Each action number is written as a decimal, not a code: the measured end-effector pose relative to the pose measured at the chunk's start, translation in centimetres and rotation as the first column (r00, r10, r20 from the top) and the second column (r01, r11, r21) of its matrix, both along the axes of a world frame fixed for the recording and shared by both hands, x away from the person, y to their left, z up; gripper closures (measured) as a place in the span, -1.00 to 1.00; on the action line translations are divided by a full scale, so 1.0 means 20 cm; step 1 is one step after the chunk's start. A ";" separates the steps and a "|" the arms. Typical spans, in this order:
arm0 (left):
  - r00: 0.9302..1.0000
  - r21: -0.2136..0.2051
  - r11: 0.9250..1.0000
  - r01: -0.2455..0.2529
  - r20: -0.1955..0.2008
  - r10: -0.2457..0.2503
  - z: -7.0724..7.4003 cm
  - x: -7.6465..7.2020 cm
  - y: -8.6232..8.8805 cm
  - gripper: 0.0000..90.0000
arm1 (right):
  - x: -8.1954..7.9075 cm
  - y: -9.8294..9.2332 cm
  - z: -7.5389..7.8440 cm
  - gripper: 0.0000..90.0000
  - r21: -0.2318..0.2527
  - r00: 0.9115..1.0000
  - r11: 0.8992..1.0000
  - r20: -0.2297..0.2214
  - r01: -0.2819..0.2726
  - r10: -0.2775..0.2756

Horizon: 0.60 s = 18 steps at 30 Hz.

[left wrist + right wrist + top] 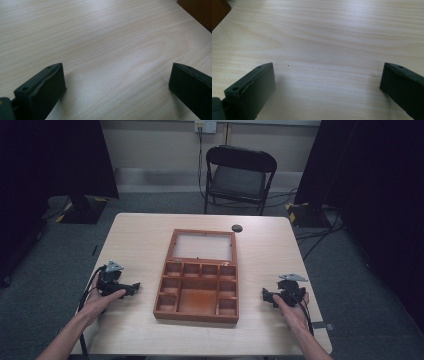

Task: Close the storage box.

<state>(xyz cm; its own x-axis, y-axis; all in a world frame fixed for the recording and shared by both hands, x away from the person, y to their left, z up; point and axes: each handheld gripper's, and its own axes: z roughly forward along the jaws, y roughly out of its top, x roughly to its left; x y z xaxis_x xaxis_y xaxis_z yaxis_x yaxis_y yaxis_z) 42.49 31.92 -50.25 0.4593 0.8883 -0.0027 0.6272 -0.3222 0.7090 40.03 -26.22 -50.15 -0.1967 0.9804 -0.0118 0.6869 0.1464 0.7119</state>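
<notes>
We see wooden box (196,287) lying open mid-table, compartments apparently empty. Left gripper (131,287) left of box, right gripper (266,295) right of box; both jaws wide, empty. Start pose, we judge; next move likely reaches toward box.

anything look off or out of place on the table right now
Nothing stands out. The wooden compartment box sits square on the table with its lid open and flat; its compartments look empty. A small dark round object lies beyond it. The left gripper and right gripper rest open at either side.
</notes>
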 end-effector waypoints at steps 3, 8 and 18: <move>1.000 -0.004 1.000 -0.011 -0.006 0.011 0.00 0.00 -0.01 -1.00 | 0.00 0.01 0.00 -1.00 -0.001 1.000 1.000 0.000 -0.001 0.001; 1.000 -0.001 1.000 -0.014 -0.023 0.014 0.02 0.00 -0.01 -0.90 | 0.00 0.01 0.01 -0.84 0.004 1.000 1.000 -0.009 -0.013 0.013; 0.998 -0.065 0.997 0.031 -0.049 -0.034 0.06 0.00 -0.03 -0.63 | 0.00 0.05 0.09 -0.66 0.055 0.998 0.996 0.002 -0.069 0.069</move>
<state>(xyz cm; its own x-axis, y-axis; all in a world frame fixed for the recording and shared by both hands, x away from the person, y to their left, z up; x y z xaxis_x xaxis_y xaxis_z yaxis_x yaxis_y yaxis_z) 42.44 31.31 -49.03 0.4856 0.8702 -0.0831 0.6525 -0.2976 0.6969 40.10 -25.27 -48.32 -0.2641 0.9636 0.0415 0.6761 0.1543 0.7205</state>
